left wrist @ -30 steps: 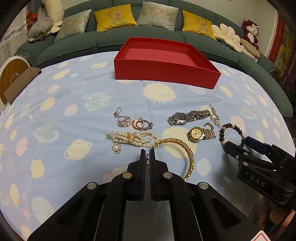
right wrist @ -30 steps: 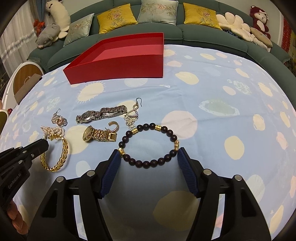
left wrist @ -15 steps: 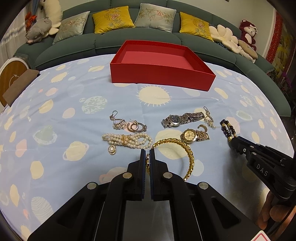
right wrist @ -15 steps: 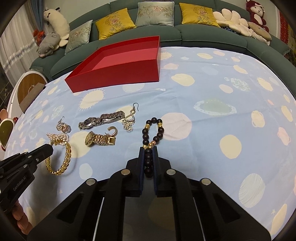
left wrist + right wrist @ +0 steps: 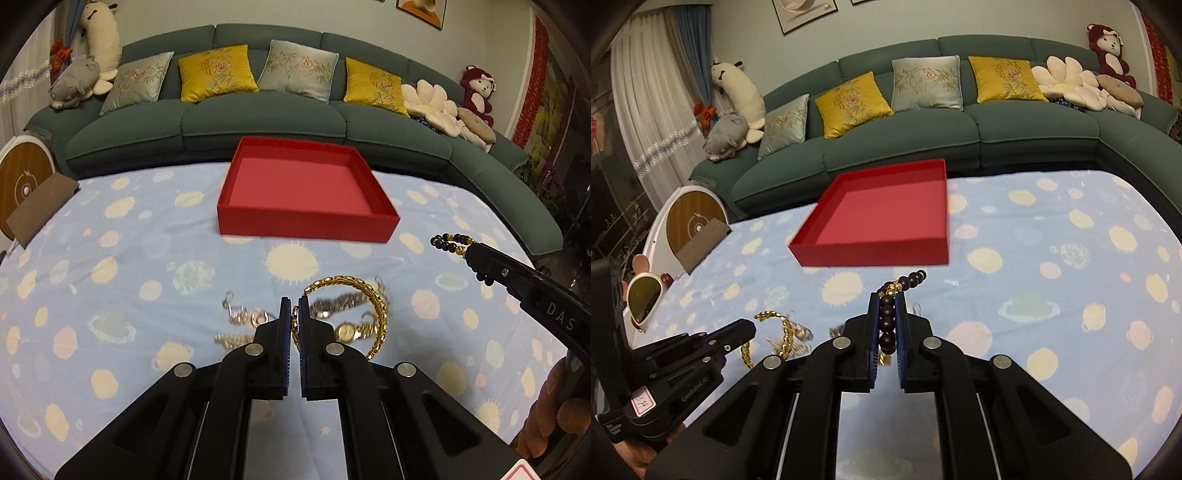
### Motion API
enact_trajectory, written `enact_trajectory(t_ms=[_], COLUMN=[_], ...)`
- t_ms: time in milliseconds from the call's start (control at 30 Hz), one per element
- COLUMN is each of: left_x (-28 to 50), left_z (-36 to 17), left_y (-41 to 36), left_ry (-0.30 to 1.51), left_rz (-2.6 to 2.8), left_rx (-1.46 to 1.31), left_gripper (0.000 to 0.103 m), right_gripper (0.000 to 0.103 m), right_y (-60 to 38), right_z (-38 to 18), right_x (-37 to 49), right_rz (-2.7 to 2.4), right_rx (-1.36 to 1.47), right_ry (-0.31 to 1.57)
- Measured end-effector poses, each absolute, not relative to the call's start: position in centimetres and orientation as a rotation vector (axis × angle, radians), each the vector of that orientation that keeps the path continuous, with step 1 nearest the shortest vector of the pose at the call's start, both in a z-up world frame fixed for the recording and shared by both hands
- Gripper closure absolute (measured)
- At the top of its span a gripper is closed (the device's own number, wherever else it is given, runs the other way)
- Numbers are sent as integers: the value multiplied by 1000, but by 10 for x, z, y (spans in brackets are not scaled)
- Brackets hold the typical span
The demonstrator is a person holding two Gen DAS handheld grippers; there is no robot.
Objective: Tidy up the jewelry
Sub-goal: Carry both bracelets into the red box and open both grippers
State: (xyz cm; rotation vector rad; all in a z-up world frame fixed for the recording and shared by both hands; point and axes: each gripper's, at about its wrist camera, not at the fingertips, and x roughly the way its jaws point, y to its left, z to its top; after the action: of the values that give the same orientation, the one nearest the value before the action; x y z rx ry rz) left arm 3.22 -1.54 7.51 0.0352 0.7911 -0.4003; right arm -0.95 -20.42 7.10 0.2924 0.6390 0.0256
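My left gripper point(image 5: 294, 306) is shut on the gold chain bracelet point(image 5: 373, 295), which hangs lifted off the cloth to the right of its fingers. My right gripper point(image 5: 887, 295) is shut on the dark bead bracelet point(image 5: 888, 321); a loop of beads point(image 5: 908, 280) sticks out past the tips. In the left wrist view the bead bracelet point(image 5: 448, 242) shows at the right gripper's tip. The red tray point(image 5: 306, 221) stands beyond both, nothing in it. On the cloth below lie a gold watch point(image 5: 351, 330), a silver watch point(image 5: 332, 304), earrings point(image 5: 243, 314) and a pearl bracelet point(image 5: 231, 338), blurred.
The table carries a light blue cloth with planet prints point(image 5: 147, 258). A green sofa point(image 5: 258, 122) with cushions and plush toys curves behind it. A brown box point(image 5: 40, 210) sits at the table's left edge, sunglasses point(image 5: 642, 295) beyond it.
The right gripper shut on the bead bracelet. Both grippers then rose, lifting the gold bracelet and the bead bracelet off the cloth and tilting up toward the tray.
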Motion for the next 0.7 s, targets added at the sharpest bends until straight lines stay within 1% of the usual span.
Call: enact_trajectory(t_ms=[167,333,533,700], left_x=[72,139,218,254], left_z=[128,151,135,104], left_y=[-21,-41,-65,-90], left_ry=[651,583,640,673], left_rz=[-383,-351,-348,-338], left_rx=[41,86,76,145], left_gripper=[101,101,101,101], right_gripper=[96,96,96,96], right_y=[-217,-230,-248,-255], right_z=[115,127,110,84], right_x=[29,91,169,215], right_rz=[64,55,40,32], right_rx=[310,284,295,303], right_ry=[576,579,633,686])
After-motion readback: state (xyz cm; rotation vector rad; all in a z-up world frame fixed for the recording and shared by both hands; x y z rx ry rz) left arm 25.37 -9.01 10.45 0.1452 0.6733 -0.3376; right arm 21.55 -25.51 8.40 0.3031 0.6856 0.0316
